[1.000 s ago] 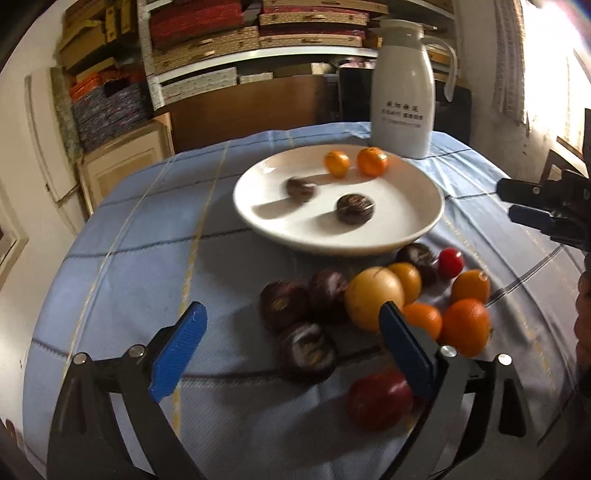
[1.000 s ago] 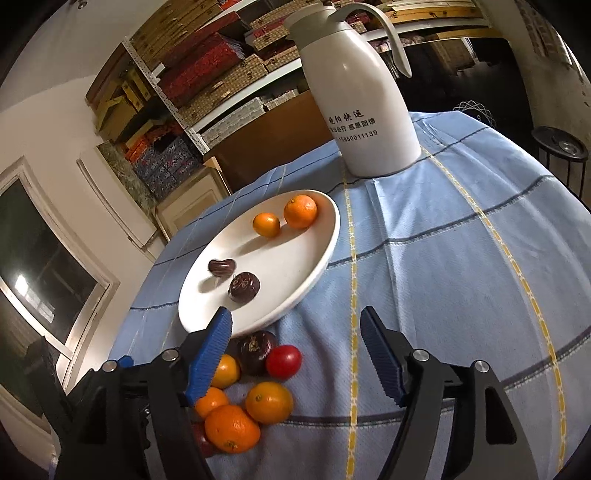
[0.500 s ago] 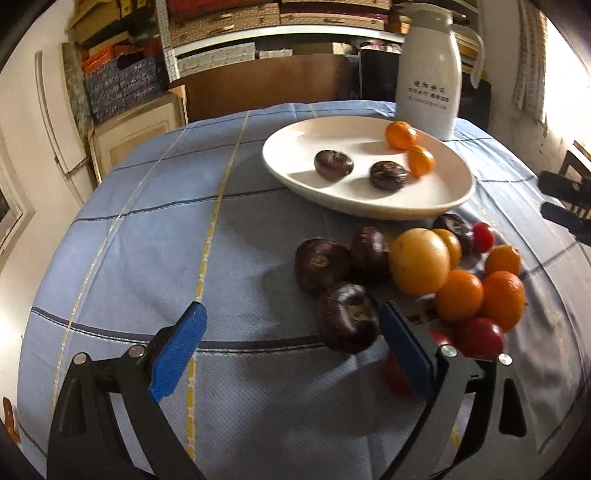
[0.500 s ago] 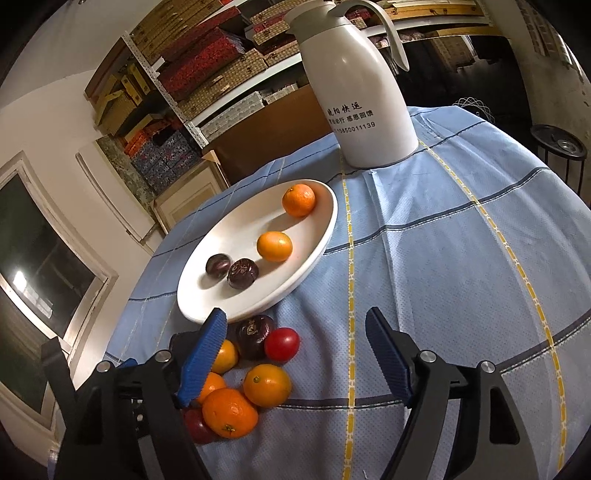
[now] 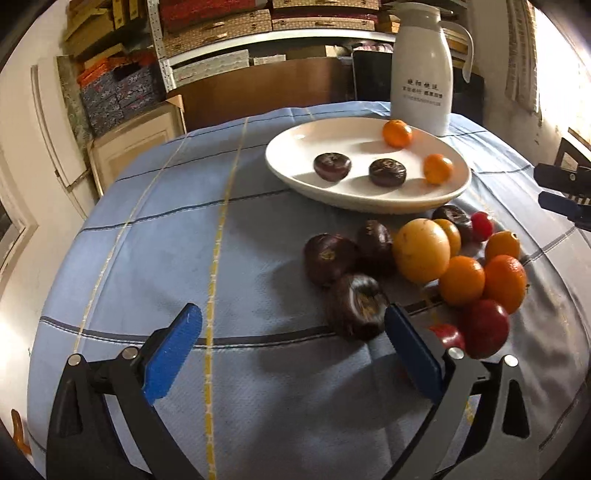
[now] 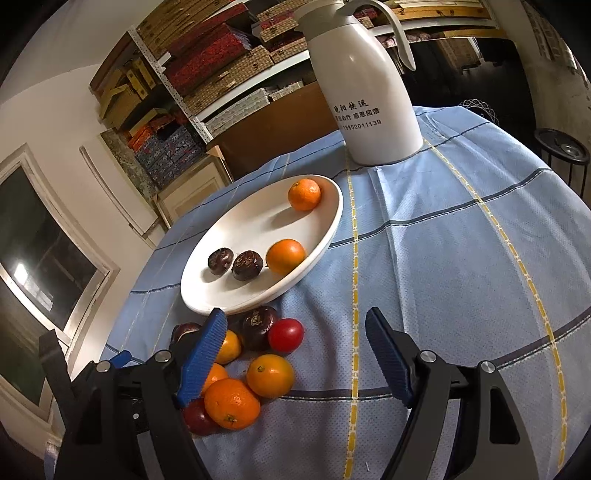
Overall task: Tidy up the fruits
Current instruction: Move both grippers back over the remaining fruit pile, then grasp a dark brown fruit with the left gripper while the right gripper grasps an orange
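A white plate (image 5: pixel 295 147) (image 6: pixel 325 236) on the blue tablecloth holds two dark passion fruits (image 5: pixel 332 167) (image 6: pixel 246 264) and two small oranges (image 5: pixel 438 169) (image 6: pixel 286 256). In front of it lies a loose pile: dark passion fruits (image 5: pixel 357 305), a yellow-orange fruit (image 5: pixel 421 249), oranges (image 5: pixel 461 280) (image 6: pixel 231 403) and red tomatoes (image 5: pixel 484 328) (image 6: pixel 285 334). My left gripper (image 5: pixel 291 354) is open and empty, its right pad beside the nearest passion fruit. My right gripper (image 6: pixel 295 360) is open and empty above the pile's right edge; it shows at the right of the left wrist view (image 5: pixel 565 192).
A tall white thermos jug (image 5: pixel 422 70) (image 6: pixel 365 85) stands behind the plate. Shelves of boxes (image 5: pixel 258 22) and a cabinet (image 5: pixel 136 136) stand beyond the round table. The table edge curves away on all sides.
The left gripper has swung left, so the pile and plate now sit further right in its view. One small orange has rolled toward the plate's near rim.
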Demonstrator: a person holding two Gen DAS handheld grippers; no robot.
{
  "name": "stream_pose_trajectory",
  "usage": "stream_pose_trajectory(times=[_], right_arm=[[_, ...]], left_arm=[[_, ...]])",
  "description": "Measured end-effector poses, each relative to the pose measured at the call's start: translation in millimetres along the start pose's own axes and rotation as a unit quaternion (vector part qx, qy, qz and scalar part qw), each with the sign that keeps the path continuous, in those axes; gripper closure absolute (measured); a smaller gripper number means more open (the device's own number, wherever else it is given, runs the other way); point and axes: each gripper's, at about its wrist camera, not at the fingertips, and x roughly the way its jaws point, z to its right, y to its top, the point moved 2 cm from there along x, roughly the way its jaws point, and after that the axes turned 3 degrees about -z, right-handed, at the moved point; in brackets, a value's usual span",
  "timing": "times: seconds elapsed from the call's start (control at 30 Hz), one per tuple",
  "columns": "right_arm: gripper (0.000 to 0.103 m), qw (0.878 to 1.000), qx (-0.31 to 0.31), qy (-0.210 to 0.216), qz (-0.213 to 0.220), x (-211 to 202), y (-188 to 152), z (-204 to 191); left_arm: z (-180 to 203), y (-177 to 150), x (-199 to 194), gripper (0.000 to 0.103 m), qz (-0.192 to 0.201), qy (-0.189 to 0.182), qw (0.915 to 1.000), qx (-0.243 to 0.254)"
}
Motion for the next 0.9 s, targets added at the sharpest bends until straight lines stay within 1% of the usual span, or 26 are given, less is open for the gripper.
stream_pose_trajectory(times=[0.07, 0.17, 0.23, 0.3, 0.37, 0.53, 0.57, 0.67, 0.73, 0.77, 0.8, 0.83, 0.87, 0.9], right_arm=[[0.025, 1.000, 0.001, -0.001, -0.001, 0, -1, 0], [0.025, 1.000, 0.002, -0.003, -0.005, 2, -1, 0], [0.025, 1.000, 0.003, -0.004, -0.007, 3, -1, 1], [0.025, 1.000, 0.006, -0.002, -0.009, 4, -1, 2], [0.025, 1.000, 0.008, -0.001, -0.010, 4, 0, 4], [0.025, 1.000, 0.007, 0.000, -0.015, 7, 0, 4], [0.025, 1.000, 0.005, 0.002, -0.017, 8, -1, 3], [0.025, 1.000, -0.003, 0.008, -0.024, 10, -2, 0], [0.026, 1.000, -0.007, 0.013, -0.028, 10, -3, -2], [0.027, 0.999, -0.009, 0.015, -0.030, 11, -4, -3], [0.027, 0.999, -0.008, 0.021, -0.035, 12, -6, -4], [0.028, 0.999, -0.007, 0.027, -0.041, 12, -7, -4], [0.029, 0.998, -0.006, 0.032, -0.047, 13, -9, -5], [0.030, 0.998, -0.005, 0.038, -0.055, 15, -12, -7]], left_arm=[[-1, 2, 3, 0.007, -0.007, -0.027, 0.9996, -0.008], [2, 4, 9, 0.021, -0.019, -0.083, 0.9962, -0.016], [2, 6, 14, 0.029, -0.025, -0.108, 0.9935, -0.022], [-1, 5, 19, 0.050, -0.040, -0.155, 0.9862, -0.043], [-4, 3, 21, 0.058, -0.047, -0.184, 0.9802, -0.057], [1, 2, 16, 0.062, -0.044, -0.189, 0.9798, -0.050], [1, 3, 17, 0.067, -0.045, -0.192, 0.9790, -0.053], [-4, 5, 23, 0.069, -0.051, -0.212, 0.9728, -0.077], [-8, 4, 22, 0.070, -0.051, -0.216, 0.9716, -0.084], [-9, 4, 20, 0.073, -0.049, -0.217, 0.9710, -0.087], [-11, 4, 18, 0.078, -0.045, -0.216, 0.9712, -0.091], [-14, 4, 14, 0.080, -0.039, -0.208, 0.9729, -0.093], [-17, 5, 11, 0.081, -0.032, -0.193, 0.9762, -0.094], [-20, 5, 6, 0.081, -0.021, -0.161, 0.9826, -0.090]])
